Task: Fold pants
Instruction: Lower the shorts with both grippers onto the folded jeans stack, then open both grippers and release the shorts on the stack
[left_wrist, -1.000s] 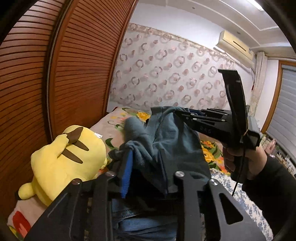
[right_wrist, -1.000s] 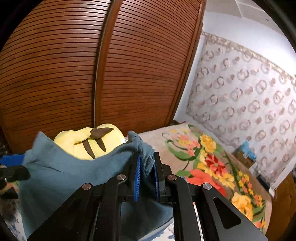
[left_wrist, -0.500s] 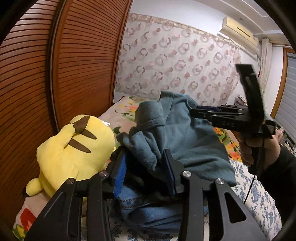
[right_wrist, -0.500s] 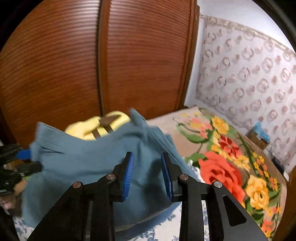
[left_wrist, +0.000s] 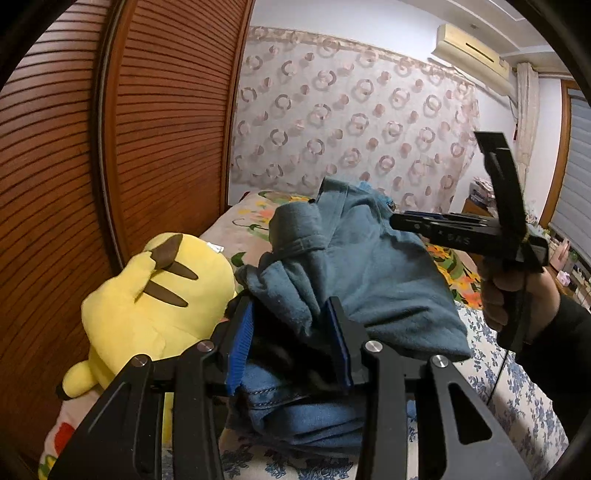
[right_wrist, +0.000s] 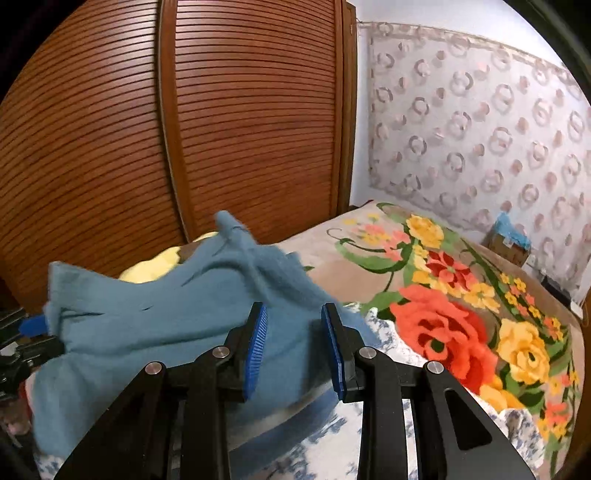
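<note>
Blue-grey pants (left_wrist: 373, 280) now lie heaped on the bed (right_wrist: 461, 317), just beside the yellow plush toy (left_wrist: 147, 302). Your left tool (left_wrist: 291, 339) and right tool (right_wrist: 295, 343) have let go; both stand narrowly open, cloth loose between the left pads. This fold looks laid.

Your blue-grey fleece pants (right_wrist: 155, 332) look blurred at their raised corner in the right wrist view and hide most of the yellow plush toy (right_wrist: 162, 260). In the left wrist view, the pants cover the tips of your right black gripper (left_wrist: 397, 221).
</note>
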